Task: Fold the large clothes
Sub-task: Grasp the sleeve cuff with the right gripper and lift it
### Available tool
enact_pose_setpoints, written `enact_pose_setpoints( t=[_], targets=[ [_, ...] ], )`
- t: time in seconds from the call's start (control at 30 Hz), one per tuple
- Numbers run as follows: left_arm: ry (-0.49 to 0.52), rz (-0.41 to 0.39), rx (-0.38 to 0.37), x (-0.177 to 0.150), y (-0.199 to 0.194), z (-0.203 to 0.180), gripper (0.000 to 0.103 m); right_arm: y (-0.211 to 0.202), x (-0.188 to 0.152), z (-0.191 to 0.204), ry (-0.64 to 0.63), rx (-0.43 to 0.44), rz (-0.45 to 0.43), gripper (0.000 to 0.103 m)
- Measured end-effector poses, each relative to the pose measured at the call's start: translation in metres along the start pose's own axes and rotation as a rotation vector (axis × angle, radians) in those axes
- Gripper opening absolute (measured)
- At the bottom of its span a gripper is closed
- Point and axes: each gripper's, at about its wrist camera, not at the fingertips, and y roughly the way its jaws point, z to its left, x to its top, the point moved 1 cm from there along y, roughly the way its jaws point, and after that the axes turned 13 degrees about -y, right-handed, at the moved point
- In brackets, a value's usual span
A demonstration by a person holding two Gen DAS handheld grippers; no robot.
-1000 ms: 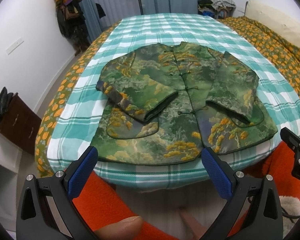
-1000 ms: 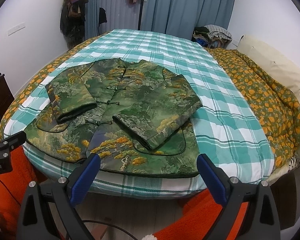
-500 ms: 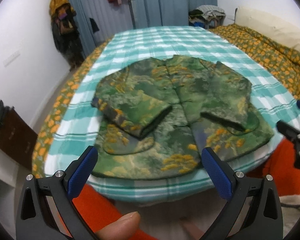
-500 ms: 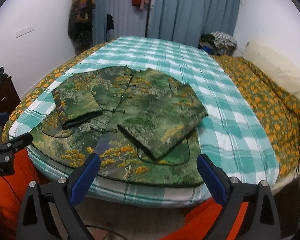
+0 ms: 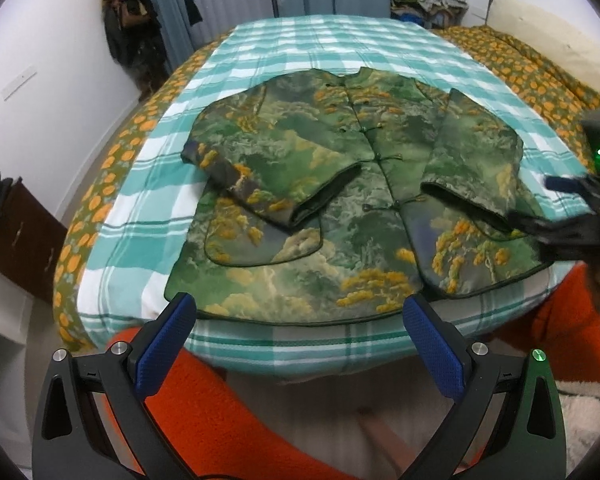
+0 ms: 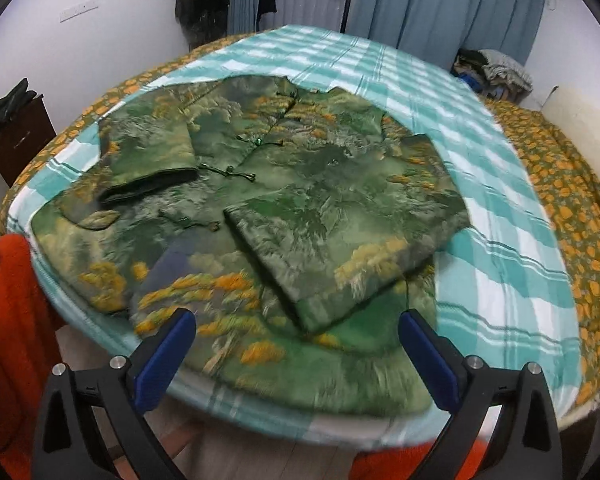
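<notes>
A green jacket (image 5: 352, 208) with orange and cream landscape print lies flat, front up, on the checked bed cover, both sleeves folded in over the front; it also shows in the right wrist view (image 6: 300, 216). My left gripper (image 5: 300, 320) is open and empty, just short of the jacket's hem at the bed's near edge. My right gripper (image 6: 294, 338) is open and empty, hovering over the jacket's lower right corner near the folded right sleeve (image 6: 332, 256). The right gripper's body shows blurred at the right edge of the left wrist view (image 5: 576, 216).
The teal and white checked cover (image 5: 340, 40) lies over an orange-flowered quilt (image 5: 540, 76). A dark cabinet (image 5: 16, 232) stands left of the bed. A clothes pile (image 6: 496, 72) and curtains sit at the far end. Orange fleece (image 5: 220, 408) is below.
My right gripper has moved forward and down over the jacket's lower right corner. My left gripper has shifted a little closer to the hem. Both stay open.
</notes>
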Motion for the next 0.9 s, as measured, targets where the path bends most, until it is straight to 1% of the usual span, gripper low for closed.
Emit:
enact_pose_setpoints(
  t=[0.07, 0.17, 0.2, 0.23, 0.27, 0.3, 0.33, 0.37, 0.43, 0.53, 0.6, 0.67, 0.7, 0.8, 0.9],
  targets=[
    [-0.004, 0.005, -0.016, 0.0, -0.001, 0.001, 0.103, 0.031, 0.01, 0.001, -0.06, 0.02, 0.012, 0.102],
    [-0.014, 0.011, -0.048, -0.001, -0.004, 0.003, 0.103, 0.07, 0.02, 0.008, -0.161, -0.005, 0.043, 0.102],
    [-0.017, 0.012, -0.053, -0.001, -0.004, 0.004, 0.103, 0.079, 0.02, 0.009, -0.179, -0.007, 0.05, 0.099],
    [-0.02, 0.014, -0.056, -0.001, -0.005, 0.006, 0.103, 0.089, 0.021, 0.007, -0.181, -0.006, 0.061, 0.085],
    [-0.022, 0.015, -0.059, -0.001, -0.004, 0.007, 0.103, 0.098, 0.021, 0.003, -0.156, 0.014, 0.077, 0.062],
    [-0.024, 0.015, -0.061, -0.001, -0.004, 0.009, 0.103, 0.102, 0.02, -0.006, -0.088, 0.074, 0.085, 0.055],
    [-0.026, 0.013, -0.062, -0.001, -0.003, 0.011, 0.103, 0.099, 0.02, -0.013, -0.029, 0.11, 0.072, 0.037],
    [-0.027, 0.009, -0.064, -0.001, -0.002, 0.013, 0.103, 0.092, 0.019, -0.019, 0.015, 0.119, 0.053, 0.017],
    [-0.026, 0.006, -0.064, 0.0, 0.002, 0.015, 0.103, 0.067, 0.019, -0.028, 0.063, 0.098, -0.002, 0.014],
    [-0.017, 0.013, -0.048, 0.005, 0.013, 0.017, 0.103, 0.023, 0.016, -0.048, 0.117, 0.067, -0.083, 0.013],
    [-0.002, 0.015, -0.041, 0.01, 0.019, 0.015, 0.103, -0.011, 0.009, -0.07, 0.162, 0.019, -0.139, 0.013],
    [0.023, 0.003, -0.035, 0.015, 0.024, 0.013, 0.103, -0.034, 0.0, -0.096, 0.214, -0.032, -0.175, 0.013],
    [0.044, -0.01, -0.035, 0.02, 0.025, 0.011, 0.103, -0.041, -0.003, -0.108, 0.237, -0.06, -0.184, 0.013],
    [0.096, -0.039, -0.044, 0.036, 0.034, 0.01, 0.103, -0.066, -0.024, -0.151, 0.293, -0.183, -0.192, 0.013],
    [0.153, -0.023, -0.07, 0.053, 0.051, 0.009, 0.103, -0.075, -0.051, -0.191, 0.361, -0.286, -0.169, 0.013]
  ],
)
